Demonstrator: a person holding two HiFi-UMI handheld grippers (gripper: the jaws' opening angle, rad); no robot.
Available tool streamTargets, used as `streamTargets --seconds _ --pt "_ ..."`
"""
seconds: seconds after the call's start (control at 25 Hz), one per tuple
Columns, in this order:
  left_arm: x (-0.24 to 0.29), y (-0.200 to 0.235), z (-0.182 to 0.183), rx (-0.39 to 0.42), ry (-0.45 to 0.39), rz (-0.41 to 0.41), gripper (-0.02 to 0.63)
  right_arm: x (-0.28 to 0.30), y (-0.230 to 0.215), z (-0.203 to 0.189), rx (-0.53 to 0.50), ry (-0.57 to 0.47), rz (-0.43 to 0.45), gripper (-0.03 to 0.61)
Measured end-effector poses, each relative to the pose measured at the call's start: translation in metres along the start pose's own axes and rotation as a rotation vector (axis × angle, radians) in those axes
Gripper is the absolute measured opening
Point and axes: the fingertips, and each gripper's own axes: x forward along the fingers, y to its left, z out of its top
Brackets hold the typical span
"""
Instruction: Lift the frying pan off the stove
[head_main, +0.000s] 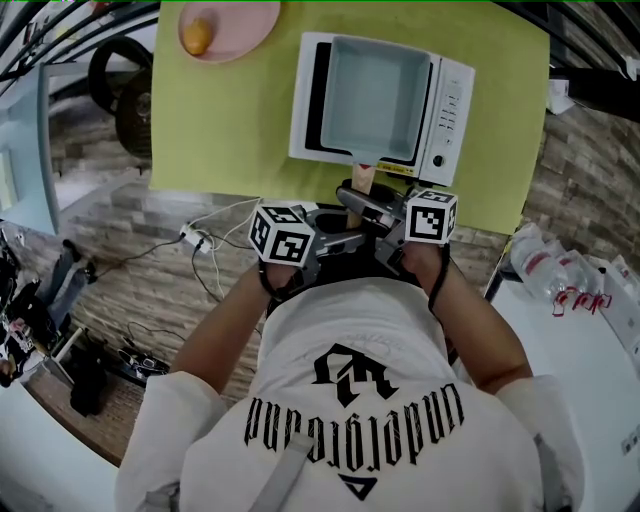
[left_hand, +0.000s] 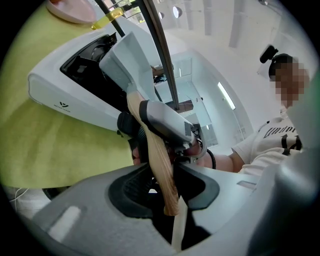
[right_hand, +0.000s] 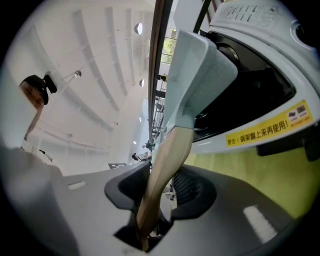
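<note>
On green mat, stove, pan; handle in left claw, right claw.

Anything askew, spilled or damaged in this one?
Nothing spilled or damaged. The empty pan sits square on the stove. The only oddity is that the left tongs and right tongs both clamp its one wooden handle, crowded together.

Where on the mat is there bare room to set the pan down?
Widest bare patch: mat left of the stove, below the plate. A narrow strip lies right of the stove. Crowded near the handle, where the left hand-held gripper and right hand-held gripper meet.
</note>
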Motion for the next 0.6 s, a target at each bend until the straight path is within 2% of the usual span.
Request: streamTargets --seconds 0.6 --pt "-0.0045 -0.0002 0.0037 0.014 -0.005 -0.028 0.135 0.0006 0.0030 0.0054 0.001 -0.049 -0.012 0.124"
